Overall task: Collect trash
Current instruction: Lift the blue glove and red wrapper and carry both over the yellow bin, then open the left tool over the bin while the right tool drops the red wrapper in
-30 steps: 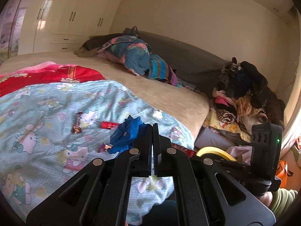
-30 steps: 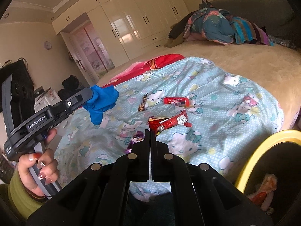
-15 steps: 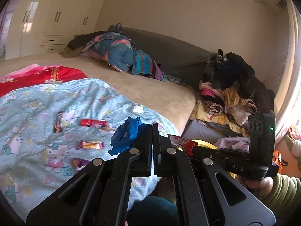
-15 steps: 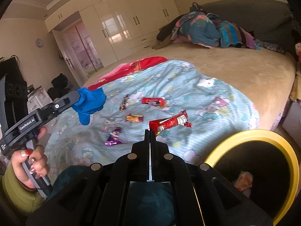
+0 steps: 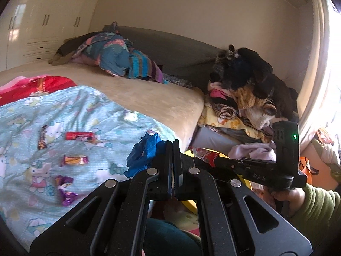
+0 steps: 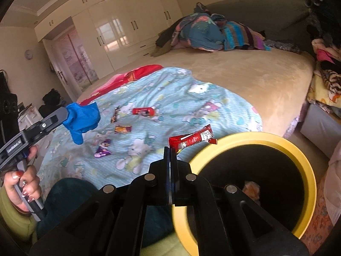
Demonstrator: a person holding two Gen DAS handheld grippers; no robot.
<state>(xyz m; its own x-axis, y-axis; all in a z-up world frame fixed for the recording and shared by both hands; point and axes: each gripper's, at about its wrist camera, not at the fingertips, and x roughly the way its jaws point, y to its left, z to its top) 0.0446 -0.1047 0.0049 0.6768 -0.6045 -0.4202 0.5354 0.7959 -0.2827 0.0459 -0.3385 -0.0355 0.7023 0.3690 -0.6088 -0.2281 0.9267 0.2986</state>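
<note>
My right gripper (image 6: 172, 149) is shut on a red snack wrapper (image 6: 191, 139) and holds it at the near rim of a yellow-rimmed bin (image 6: 213, 149) beside the bed; it also shows in the left wrist view (image 5: 204, 154). My left gripper (image 5: 173, 144) is shut on a crumpled blue glove (image 5: 145, 153), held above the bed's edge; the glove also shows in the right wrist view (image 6: 82, 121). Several wrappers lie on the Hello Kitty sheet: a red one (image 6: 143, 111), an orange one (image 6: 123, 129), a purple one (image 6: 103, 151) and a dark one (image 6: 115, 114).
The bin holds some trash (image 6: 251, 188) at its bottom. A heap of clothes (image 5: 245, 98) sits right of the bed. A bundle of blankets (image 5: 115, 57) lies at the far side. White wardrobes (image 6: 119, 29) line the back wall.
My right gripper has carried the red wrapper off the bed to the bin's rim. My left gripper has swung right with the blue glove still in it.
</note>
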